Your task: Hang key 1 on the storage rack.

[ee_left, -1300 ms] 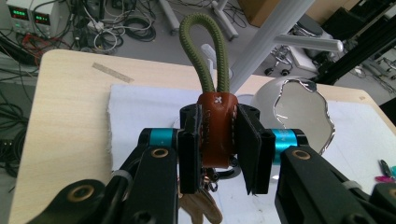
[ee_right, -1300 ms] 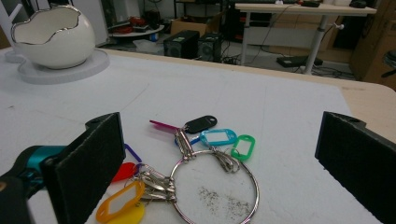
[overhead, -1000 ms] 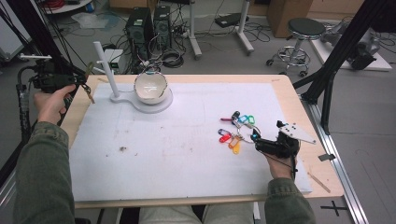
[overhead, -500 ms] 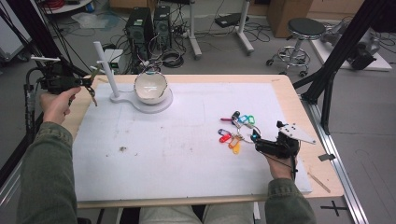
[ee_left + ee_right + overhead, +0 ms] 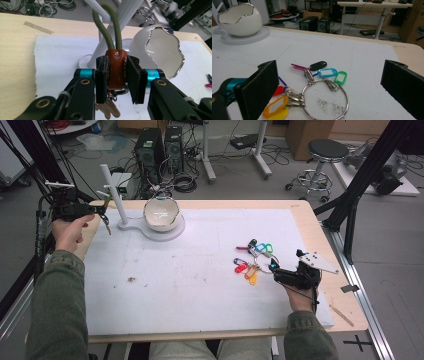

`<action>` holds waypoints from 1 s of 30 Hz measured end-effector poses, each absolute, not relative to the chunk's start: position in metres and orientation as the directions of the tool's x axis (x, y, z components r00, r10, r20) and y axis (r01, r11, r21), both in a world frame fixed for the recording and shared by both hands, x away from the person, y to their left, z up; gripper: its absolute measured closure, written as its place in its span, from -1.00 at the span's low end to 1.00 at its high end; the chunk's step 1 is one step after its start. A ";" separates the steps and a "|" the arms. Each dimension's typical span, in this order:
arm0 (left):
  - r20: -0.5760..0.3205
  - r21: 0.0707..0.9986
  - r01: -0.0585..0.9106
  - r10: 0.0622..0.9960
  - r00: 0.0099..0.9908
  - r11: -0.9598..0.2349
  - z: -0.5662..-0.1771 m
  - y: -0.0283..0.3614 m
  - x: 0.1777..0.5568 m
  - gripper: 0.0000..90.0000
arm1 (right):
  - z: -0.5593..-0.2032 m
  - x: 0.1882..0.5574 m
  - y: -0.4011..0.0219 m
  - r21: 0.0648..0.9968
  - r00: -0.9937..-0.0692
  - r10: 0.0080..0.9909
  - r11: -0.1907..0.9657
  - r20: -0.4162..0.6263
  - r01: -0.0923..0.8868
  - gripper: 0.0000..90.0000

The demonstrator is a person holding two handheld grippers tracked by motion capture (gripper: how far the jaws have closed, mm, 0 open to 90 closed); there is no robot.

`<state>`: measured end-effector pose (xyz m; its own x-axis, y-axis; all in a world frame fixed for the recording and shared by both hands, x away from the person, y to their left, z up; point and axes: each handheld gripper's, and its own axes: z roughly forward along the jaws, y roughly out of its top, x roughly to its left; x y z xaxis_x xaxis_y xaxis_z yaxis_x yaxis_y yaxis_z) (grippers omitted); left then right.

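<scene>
The counter (image 5: pixel 310 220) is pale wood under a white, slightly rough mat (image 5: pixel 200 270), flat and matte. At its far left stands a white stand (image 5: pixel 116 200), a smooth round post on a flat base, and beside the post on that base sits a glossy white bowl (image 5: pixel 161 213) shaped like a broken eggshell with a jagged silver rim; it looks like ceramic, hard and breakable.

The left claw (image 5: pixel 117 82) is clenched on a key fob (image 5: pixel 116 71), held up in the air just short of the post at the counter's left edge. The fob is a small tab of stitched brown leather with a loop of green woven cord (image 5: pixel 110 27) rising from it and keys (image 5: pixel 107 110) dangling below. It should be light, the leather firm enough to pinch flat, the cord soft and floppy, the keys free to swing; the tab is the sound place to grip, leaving the loop free.

The right claw (image 5: pixel 332 87) is released, its pads wide apart around a thin steel ring (image 5: pixel 325 98) with small coloured plastic tags (image 5: pixel 327 72), lying on the mat at the right.
</scene>
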<state>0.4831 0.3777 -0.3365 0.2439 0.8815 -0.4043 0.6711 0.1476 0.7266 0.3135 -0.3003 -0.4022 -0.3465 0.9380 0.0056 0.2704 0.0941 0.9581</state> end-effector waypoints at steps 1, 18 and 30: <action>-0.412 0.727 0.669 0.878 0.244 0.156 -0.338 0.376 0.484 0.57 | -0.402 0.314 -0.301 0.958 -0.346 0.938 0.094 0.005 0.269 -0.99; -0.382 0.761 0.609 0.913 0.141 0.224 -0.325 0.371 0.474 -0.30 | -0.403 0.314 -0.301 0.956 -0.352 0.936 0.101 0.002 0.276 -0.98; -0.330 0.786 0.589 0.934 0.138 0.191 -0.319 0.363 0.464 -0.96 | -0.403 0.316 -0.301 0.955 -0.356 0.935 0.103 0.004 0.280 -0.98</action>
<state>0.4636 0.3625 -0.3194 0.1384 0.9336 -0.3304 0.5887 0.1907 0.7855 0.3161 -0.3007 -0.4030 -0.3558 0.9345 0.0036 0.2796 0.1027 0.9546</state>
